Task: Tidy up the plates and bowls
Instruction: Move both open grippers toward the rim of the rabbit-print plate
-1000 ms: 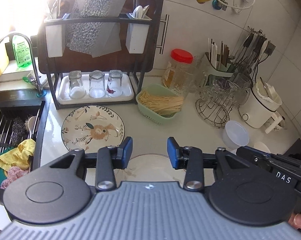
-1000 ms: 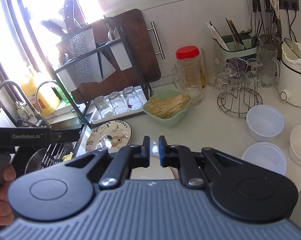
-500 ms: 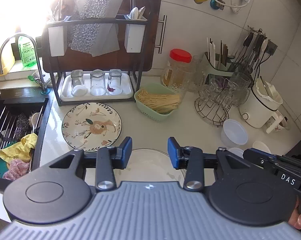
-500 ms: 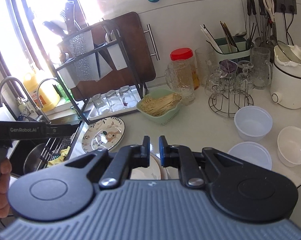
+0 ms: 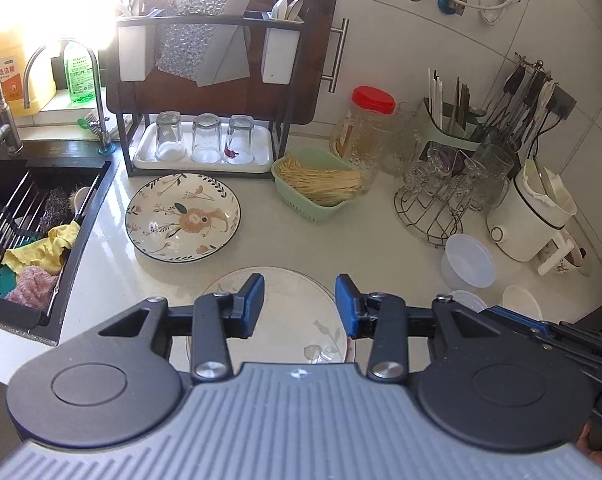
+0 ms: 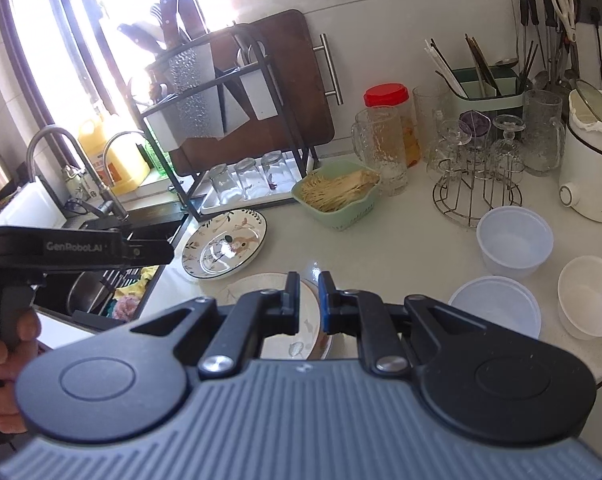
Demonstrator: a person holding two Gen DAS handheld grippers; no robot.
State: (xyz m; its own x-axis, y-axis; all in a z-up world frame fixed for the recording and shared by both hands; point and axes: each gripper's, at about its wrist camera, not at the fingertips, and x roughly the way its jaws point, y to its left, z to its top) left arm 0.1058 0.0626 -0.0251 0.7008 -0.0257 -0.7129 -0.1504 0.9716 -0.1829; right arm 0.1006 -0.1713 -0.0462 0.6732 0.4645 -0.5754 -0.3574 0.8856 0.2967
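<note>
Left gripper (image 5: 299, 304) jaws wide apart, empty, above pale leaf-patterned plate (image 5: 289, 308) on white counter (image 5: 381, 236). Right gripper (image 6: 309, 304) jaws nearly closed (narrow gap), holding nothing. Round floral-rimmed ceramic plate (image 5: 183, 217) beyond.
</note>
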